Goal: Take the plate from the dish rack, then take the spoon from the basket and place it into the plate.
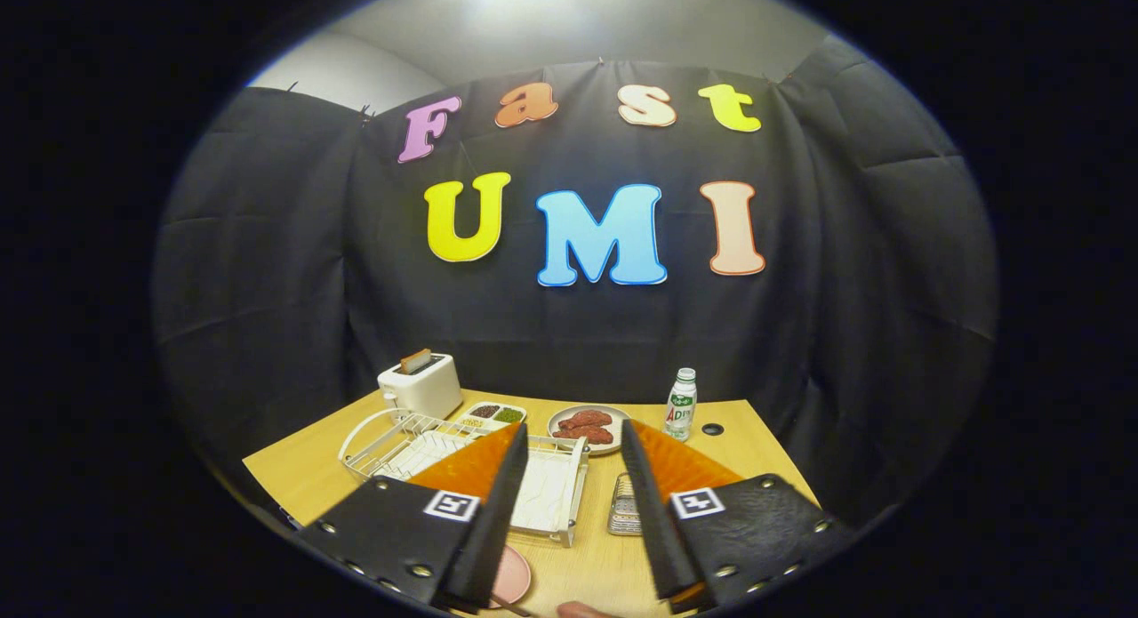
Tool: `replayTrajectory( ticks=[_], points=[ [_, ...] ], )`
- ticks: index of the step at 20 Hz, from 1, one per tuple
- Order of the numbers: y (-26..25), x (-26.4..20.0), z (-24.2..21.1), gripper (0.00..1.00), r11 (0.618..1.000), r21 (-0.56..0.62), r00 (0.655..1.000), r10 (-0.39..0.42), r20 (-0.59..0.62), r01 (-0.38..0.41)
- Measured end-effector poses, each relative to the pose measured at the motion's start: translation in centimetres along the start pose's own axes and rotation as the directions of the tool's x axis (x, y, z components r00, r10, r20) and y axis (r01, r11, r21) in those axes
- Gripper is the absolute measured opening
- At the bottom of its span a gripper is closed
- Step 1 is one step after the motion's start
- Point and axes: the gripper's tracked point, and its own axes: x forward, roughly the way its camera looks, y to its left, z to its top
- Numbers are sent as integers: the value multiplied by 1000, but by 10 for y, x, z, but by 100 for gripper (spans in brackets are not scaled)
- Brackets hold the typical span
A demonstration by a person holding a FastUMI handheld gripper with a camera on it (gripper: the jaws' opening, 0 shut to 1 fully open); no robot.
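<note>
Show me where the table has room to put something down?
Bare wood lies between the open gripper fingers, beside the dish rack. More lies right of the bottle, by the table edge. The back is crowded: toaster, snack tray, food plate.

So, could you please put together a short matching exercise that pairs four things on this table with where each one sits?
Things:
1. toaster
2. bottle
3. dish rack
4. pink plate

Places:
A. near edge of the table, beside one finger of the open claw
B. far corner of the table, behind the dish rack
C. beside the plate of red food, by the cloth wall
D. middle of the table, partly behind one claw finger

Pairs: 1-B, 2-C, 3-D, 4-A
</note>
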Motion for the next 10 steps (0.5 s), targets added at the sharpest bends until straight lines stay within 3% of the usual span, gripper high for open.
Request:
replayTrajectory(
  ticks=[2,10],
  points=[
    [-17,-2,10,85,999,-4,999,-41,34,41],
    [-47,-16,28,87,998,39,993,-47,105,43]
  ],
)
